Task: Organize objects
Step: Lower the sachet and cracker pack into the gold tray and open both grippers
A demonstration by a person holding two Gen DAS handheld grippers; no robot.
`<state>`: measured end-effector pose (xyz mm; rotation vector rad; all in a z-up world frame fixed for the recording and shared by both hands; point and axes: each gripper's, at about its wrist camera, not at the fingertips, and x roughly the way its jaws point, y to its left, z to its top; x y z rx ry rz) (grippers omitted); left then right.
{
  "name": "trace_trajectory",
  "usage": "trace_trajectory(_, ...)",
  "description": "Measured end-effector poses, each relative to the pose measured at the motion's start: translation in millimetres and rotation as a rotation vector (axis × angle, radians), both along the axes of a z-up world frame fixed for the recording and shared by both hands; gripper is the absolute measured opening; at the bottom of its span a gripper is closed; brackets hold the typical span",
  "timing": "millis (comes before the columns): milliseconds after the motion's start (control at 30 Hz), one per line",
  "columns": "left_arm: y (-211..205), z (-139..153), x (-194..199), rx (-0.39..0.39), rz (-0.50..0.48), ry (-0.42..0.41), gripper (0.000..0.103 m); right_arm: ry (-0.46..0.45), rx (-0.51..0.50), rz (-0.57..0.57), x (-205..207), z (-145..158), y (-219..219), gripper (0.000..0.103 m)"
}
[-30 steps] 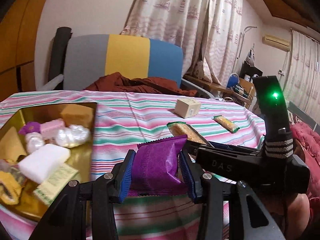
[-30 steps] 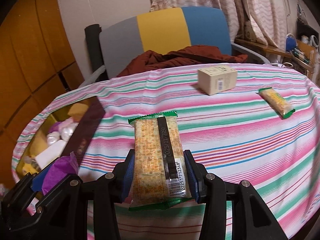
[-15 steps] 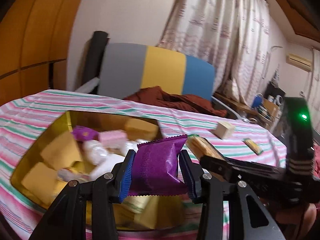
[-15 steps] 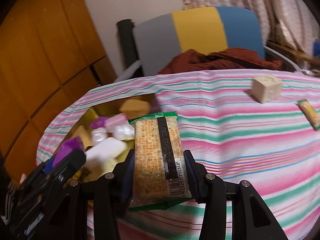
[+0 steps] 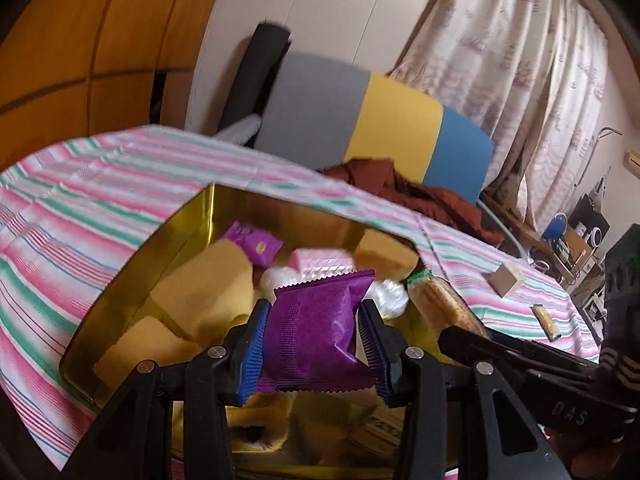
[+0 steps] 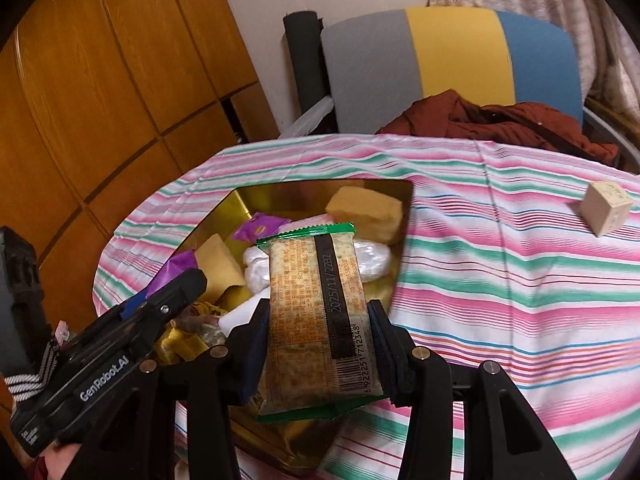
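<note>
**Both tools loaded above the gold tin**

Left tool (image 5: pixel 316 344): clenched on a purple packet (image 5: pixel 316 328). The blue pads press the packet's two sides and the packet stands upright between them. It hangs over the near part of the gold tin (image 5: pixel 188 216), clear of the contents below.

Right tool (image 6: pixel 316 344): clenched on a cracker pack (image 6: pixel 320 320) with green end seals, a dark strip and a barcode facing the camera. The pack is held lengthwise between the pads, over the tin's near right edge. In the left wrist view the same pack shows just to the right of the purple packet, so the two tools stand side by side.

Gold tin: sits on the counter (image 6: pixel 500 280), which is covered with a pink, green and white striped cloth. Inside lie several tan blocks (image 5: pixel 208 292), a second small purple packet (image 5: pixel 256 242), a pink wrapped piece (image 5: pixel 320 260) and some clear-wrapped white pieces (image 6: pixel 372 258). Items overlap; the exact count cannot be told.

Still on the cloth, well apart from the tin: a small beige box (image 6: pixel 606 208) and another cracker bar (image 5: pixel 546 320).

Beyond the counter: a chair (image 6: pixel 452 52) with a grey, yellow and blue back, and a rust-red cloth (image 6: pixel 500 120) heaped on its seat.
</note>
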<state>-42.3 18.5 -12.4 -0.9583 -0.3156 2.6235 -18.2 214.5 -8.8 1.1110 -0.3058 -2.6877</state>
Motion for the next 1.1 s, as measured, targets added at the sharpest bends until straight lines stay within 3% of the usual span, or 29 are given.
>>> trace_trajectory(167,-4.0,0.2,-17.3,0.004,-0.017,-0.057,0.045,-0.040,0.012,0.030,-14.9,-3.3,-11.8,0.047)
trace_trajectory(333,-5.0,-6.7,-48.7,0.009,-0.051,-0.165,0.045,-0.080,0.003,0.030,-33.4,-7.2,-14.4,0.047)
trace_trajectory(467,-10.8,-17.4,-69.5,-0.015,-0.010,-0.225,0.045,-0.115,0.001,0.028,-48.1,-14.4,-17.8,0.047)
trace_trajectory(567,-16.7,-21.1,-72.4,-0.015,0.024,-0.225,0.045,-0.099,0.009,0.017,-56.2,-12.7,-18.6,0.047)
trace_trajectory(667,-21.3,-25.9,-66.2,0.044,0.022,-0.239,0.055,-0.078,0.019,0.016,-71.9,-7.6,-21.3,0.047)
trace_trajectory(733,-22.0,-28.8,-57.5,0.070,0.015,-0.237,0.055,-0.074,0.031,0.022,-83.4,-4.8,-25.1,0.047)
trace_trajectory(867,-26.4,-28.6,-44.8,0.069,0.048,-0.217,0.056,-0.088,0.038,0.057,-113.5,-4.4,-37.7,0.047)
trace_trajectory(1100,-36.2,-16.0,-23.5,0.031,0.118,-0.109,0.057,-0.108,0.068,0.097,-153.0,-12.9,-65.0,0.049)
